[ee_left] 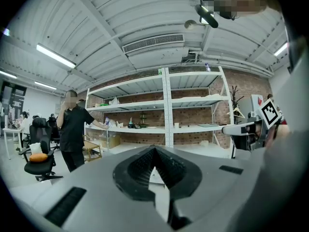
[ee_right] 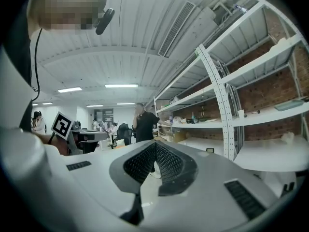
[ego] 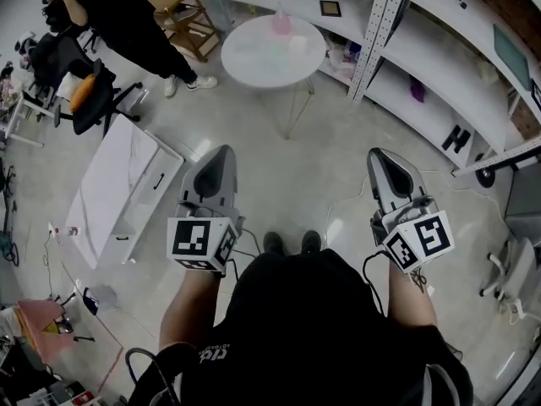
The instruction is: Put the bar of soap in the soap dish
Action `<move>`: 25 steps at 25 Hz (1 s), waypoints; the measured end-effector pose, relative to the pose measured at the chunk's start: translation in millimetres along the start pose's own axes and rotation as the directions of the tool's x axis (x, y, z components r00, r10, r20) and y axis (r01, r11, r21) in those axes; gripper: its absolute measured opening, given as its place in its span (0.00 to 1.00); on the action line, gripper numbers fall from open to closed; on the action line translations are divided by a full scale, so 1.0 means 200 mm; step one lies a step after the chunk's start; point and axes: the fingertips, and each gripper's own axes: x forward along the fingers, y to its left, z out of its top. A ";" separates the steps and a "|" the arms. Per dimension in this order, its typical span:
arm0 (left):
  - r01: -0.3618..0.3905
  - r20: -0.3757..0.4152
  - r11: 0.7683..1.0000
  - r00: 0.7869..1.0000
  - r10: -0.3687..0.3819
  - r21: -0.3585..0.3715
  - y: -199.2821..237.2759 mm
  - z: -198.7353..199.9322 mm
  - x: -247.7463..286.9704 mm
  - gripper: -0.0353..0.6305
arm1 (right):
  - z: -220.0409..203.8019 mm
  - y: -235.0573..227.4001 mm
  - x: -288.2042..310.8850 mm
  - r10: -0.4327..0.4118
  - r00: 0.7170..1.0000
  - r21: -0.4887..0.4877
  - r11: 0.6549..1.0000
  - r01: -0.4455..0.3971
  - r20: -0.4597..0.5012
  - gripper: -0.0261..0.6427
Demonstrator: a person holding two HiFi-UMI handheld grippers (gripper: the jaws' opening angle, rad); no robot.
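You hold the left gripper [ego: 220, 155] and right gripper [ego: 382, 157] short of the round table [ego: 254, 57], both with jaws pressed together on nothing. A small pink thing [ego: 281, 24] sits on that table, too small to tell soap from dish.

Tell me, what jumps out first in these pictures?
Two grey grippers, the left gripper and right gripper, are held out side by side over the floor, both shut and empty. Ahead stands a round white table, with white shelving at right.
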 end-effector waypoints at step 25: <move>-0.035 -0.006 0.999 0.999 0.035 -0.015 0.26 -0.04 0.33 0.05 | -0.08 -0.24 0.43 0.008 0.998 0.052 0.999 -0.004 -0.068 0.06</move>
